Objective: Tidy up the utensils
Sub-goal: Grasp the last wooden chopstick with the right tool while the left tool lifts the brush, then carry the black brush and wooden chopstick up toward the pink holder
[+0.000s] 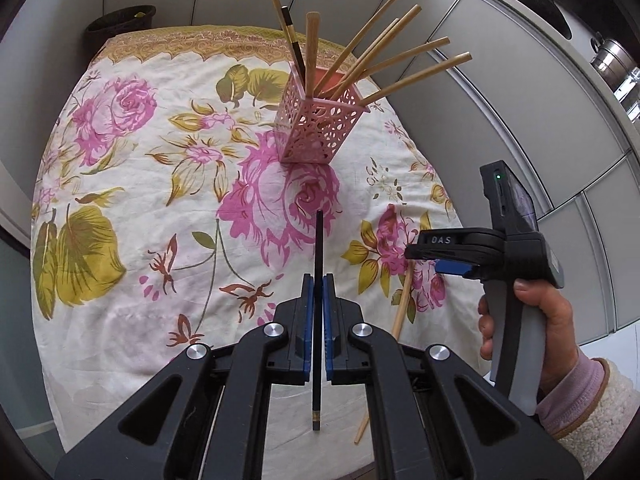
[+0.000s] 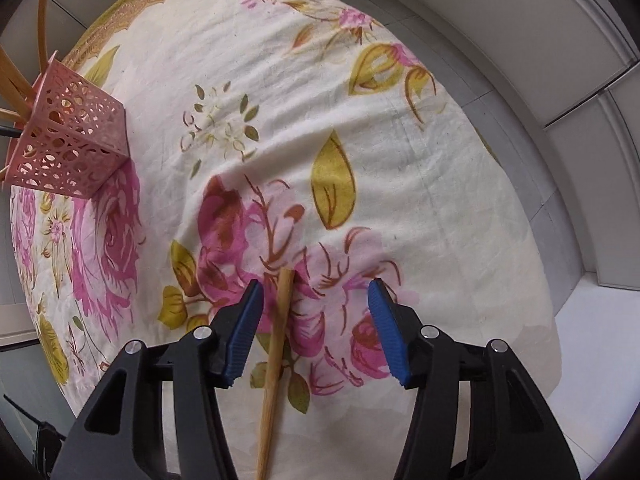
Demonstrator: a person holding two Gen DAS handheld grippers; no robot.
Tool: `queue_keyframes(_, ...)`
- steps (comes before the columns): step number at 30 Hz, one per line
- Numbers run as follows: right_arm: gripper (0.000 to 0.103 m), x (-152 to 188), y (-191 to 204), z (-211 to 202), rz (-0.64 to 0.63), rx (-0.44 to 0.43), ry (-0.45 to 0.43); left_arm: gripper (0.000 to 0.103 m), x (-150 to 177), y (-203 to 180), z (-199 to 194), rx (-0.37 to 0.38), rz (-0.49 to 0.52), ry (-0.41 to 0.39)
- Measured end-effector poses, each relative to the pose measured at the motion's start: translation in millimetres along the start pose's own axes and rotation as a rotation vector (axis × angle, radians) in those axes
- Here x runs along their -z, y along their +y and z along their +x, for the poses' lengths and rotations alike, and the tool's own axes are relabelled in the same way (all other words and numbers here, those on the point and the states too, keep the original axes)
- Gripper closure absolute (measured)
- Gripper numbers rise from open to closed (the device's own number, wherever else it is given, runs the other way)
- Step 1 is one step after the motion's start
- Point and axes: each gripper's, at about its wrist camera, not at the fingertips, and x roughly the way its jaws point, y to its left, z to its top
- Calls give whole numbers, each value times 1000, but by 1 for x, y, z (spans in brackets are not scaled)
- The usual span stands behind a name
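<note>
My left gripper is shut on a black chopstick, held above the floral cloth. A pink lattice holder stands farther ahead with several wooden chopsticks and a black one in it; it also shows in the right wrist view at the left. My right gripper is open, low over the cloth, with a wooden chopstick lying between its fingers, nearer the left one. The right gripper also shows in the left wrist view, over that same wooden chopstick.
The table is covered by a floral cloth. Grey cabinet doors run along the right. A dark bin stands beyond the table's far left corner. A steel pot sits on the counter at upper right.
</note>
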Motion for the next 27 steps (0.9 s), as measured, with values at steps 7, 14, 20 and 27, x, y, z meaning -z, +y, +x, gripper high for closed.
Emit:
queue_keyframes(7, 95, 16, 34, 2, -169, 79, -102, 100, -3, -2, -32, -6, -7, -131)
queue_keyframes(14, 95, 81, 16, -80, -285, -22, -539, 100, 4, -38, -86, -89, 49, -407)
queue_keyframes(20, 95, 131, -8, -172, -393, -89, -973, 100, 16, -75, -116, -114, 90, -553)
queue_keyframes(27, 95, 171, -50, -248, -332, -196, -1177, 100, 20, -97, -130, -130, 113, -597)
